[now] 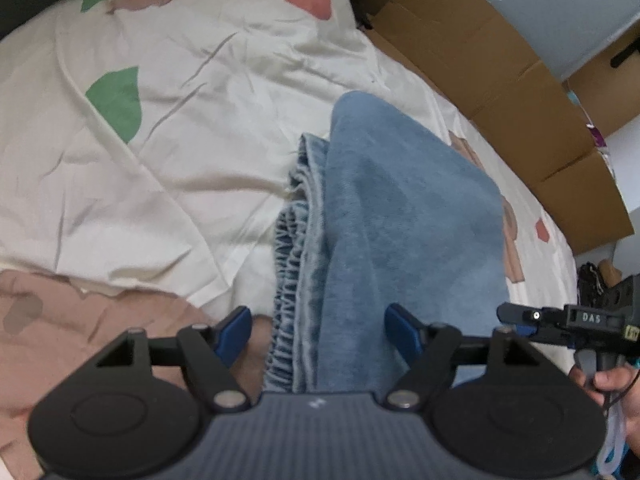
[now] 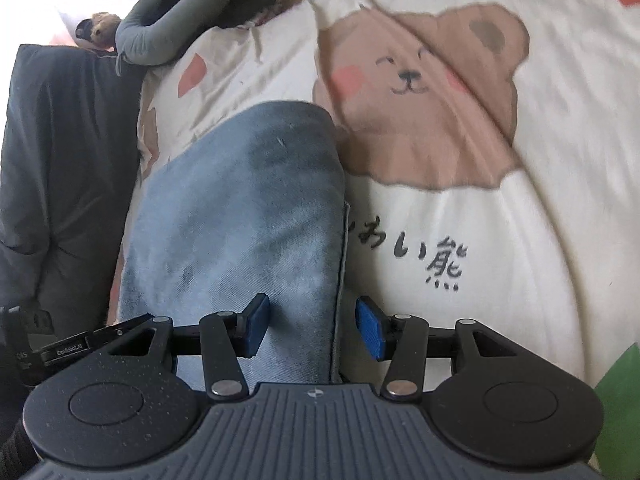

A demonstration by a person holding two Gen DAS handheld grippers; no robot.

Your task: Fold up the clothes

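A pair of light blue jeans (image 1: 384,216) lies folded lengthwise on a cream bedsheet (image 1: 180,128), its elastic waistband (image 1: 286,292) bunched at the left side. My left gripper (image 1: 320,334) is open, its blue pads (image 1: 236,330) spread either side of the jeans' near end. In the right wrist view the jeans (image 2: 248,208) run away from me as a long strip. My right gripper (image 2: 314,328) is open too, straddling the strip's right edge, one pad (image 2: 256,326) over the denim and the other above the sheet. The right gripper (image 1: 516,314) also shows in the left view, held by a hand (image 1: 608,384).
The sheet has a brown bear print (image 2: 420,92) with dark lettering. A cardboard box (image 1: 500,80) runs along the bed's far side. A dark grey garment (image 2: 60,168), a grey pillow (image 2: 176,28) and a small plush toy (image 2: 100,28) lie at the left.
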